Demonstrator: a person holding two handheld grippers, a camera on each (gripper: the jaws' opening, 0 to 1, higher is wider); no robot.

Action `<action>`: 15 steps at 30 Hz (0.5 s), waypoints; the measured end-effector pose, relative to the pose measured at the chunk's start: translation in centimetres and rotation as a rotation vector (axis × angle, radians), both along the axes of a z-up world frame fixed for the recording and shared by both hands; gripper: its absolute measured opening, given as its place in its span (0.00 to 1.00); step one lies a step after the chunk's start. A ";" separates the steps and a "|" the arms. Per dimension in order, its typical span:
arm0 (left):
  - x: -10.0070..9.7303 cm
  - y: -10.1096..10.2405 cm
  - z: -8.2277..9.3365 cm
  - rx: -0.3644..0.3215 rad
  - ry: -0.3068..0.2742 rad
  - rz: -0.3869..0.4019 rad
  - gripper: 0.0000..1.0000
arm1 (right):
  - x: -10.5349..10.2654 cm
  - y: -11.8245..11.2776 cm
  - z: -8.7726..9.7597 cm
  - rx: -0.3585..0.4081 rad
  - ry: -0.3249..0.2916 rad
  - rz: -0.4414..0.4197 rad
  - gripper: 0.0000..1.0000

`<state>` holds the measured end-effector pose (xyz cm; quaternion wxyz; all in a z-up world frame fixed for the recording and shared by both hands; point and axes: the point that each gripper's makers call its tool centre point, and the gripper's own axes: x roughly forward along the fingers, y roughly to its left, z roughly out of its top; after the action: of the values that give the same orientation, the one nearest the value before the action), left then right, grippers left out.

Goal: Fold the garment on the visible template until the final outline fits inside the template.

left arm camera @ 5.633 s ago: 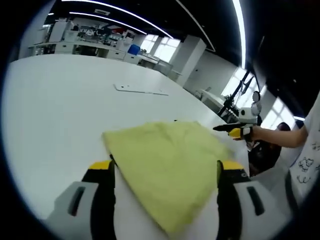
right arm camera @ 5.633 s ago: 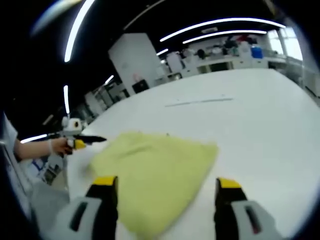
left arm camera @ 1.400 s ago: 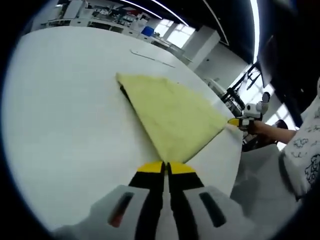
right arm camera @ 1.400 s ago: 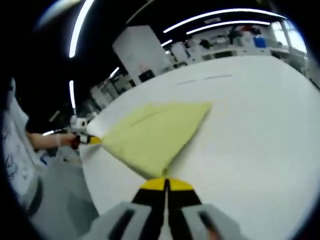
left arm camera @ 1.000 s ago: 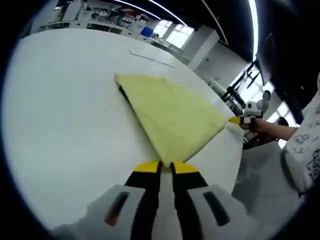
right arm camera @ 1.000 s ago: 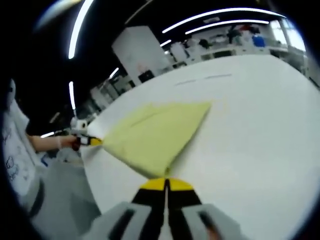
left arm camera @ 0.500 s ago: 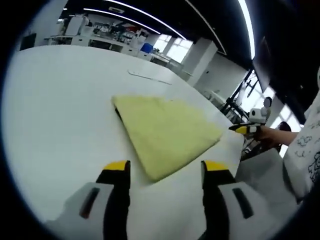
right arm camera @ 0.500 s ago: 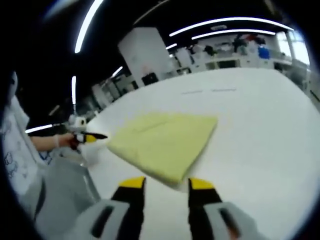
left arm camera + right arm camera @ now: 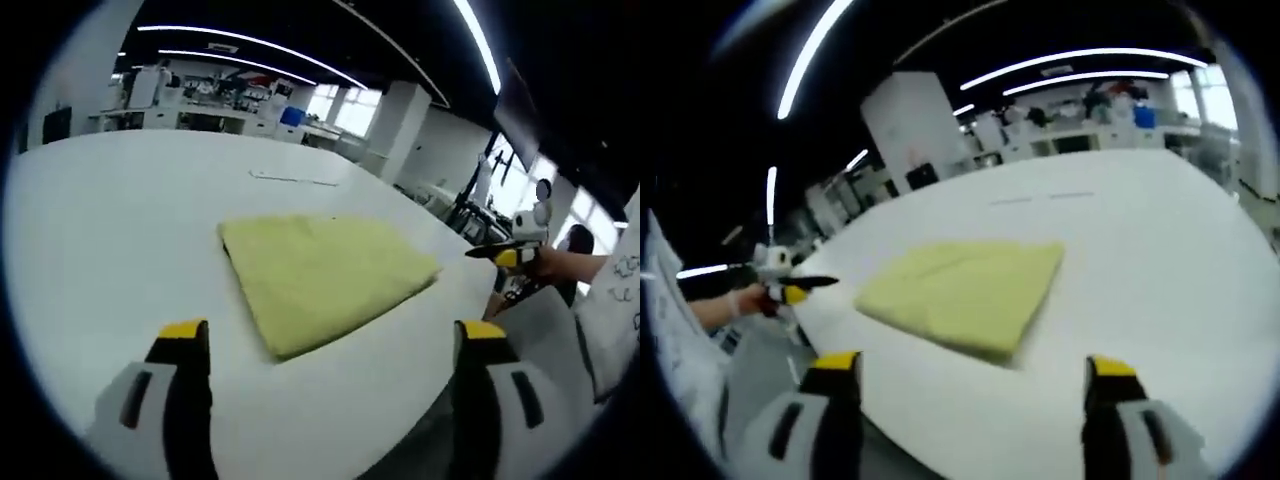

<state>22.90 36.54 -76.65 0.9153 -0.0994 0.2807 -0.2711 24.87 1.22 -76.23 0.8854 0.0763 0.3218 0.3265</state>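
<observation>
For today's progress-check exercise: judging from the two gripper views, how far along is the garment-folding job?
Done: the yellow garment lies folded into a compact, flat shape on the white table.
In hand: nothing. The left gripper and the right gripper are both open and clear of the cloth.
Left: checking the fit. No template outline can be made out around the garment, so whether another fold is needed cannot be told.

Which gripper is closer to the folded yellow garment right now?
Too close to call. The left gripper and right gripper each hover open off a near corner of the yellow garment, touching nothing.
</observation>
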 end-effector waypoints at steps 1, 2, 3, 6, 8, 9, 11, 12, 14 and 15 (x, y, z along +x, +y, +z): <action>-0.2 -0.1 0.0 0.020 0.002 0.018 0.99 | 0.1 -0.3 0.0 -0.008 -0.001 -0.014 0.99; -0.4 -0.4 0.2 0.020 -0.003 0.016 0.99 | 0.1 -0.3 -0.1 -0.007 0.003 -0.011 0.99; -0.6 -0.7 0.4 0.015 -0.005 0.018 0.99 | 0.0 -0.4 -0.1 -0.011 0.002 -0.013 0.99; -1.0 -1.7 0.9 0.017 -0.009 0.021 0.99 | -0.1 -0.7 -0.3 -0.019 -0.008 -0.018 0.99; -0.3 -1.6 0.9 0.057 -0.025 0.018 0.99 | -0.1 -0.5 -0.3 -0.020 -0.018 -0.014 0.99; -0.4 -1.7 0.9 0.061 -0.025 0.020 0.99 | -0.1 -0.5 -0.3 -0.021 -0.022 -0.013 0.99; -0.5 -1.7 0.8 0.060 -0.030 0.026 0.99 | -0.1 -0.4 -0.4 -0.024 -0.028 -0.016 0.99; -0.5 -1.7 0.8 0.059 -0.030 0.027 0.99 | -0.2 -0.3 -0.4 -0.023 -0.032 -0.019 0.99; -0.8 -2.1 0.7 0.067 -0.025 0.026 0.99 | -0.3 -0.2 -0.3 -0.009 -0.027 -0.024 0.99; -1.0 -2.4 0.8 0.077 -0.029 0.025 0.99 | -0.4 0.0 -0.2 -0.001 -0.028 -0.023 0.99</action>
<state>21.87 34.12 -75.81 0.9257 -0.0639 0.2764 -0.2501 24.44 1.20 -76.39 0.8937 0.0749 0.3086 0.3171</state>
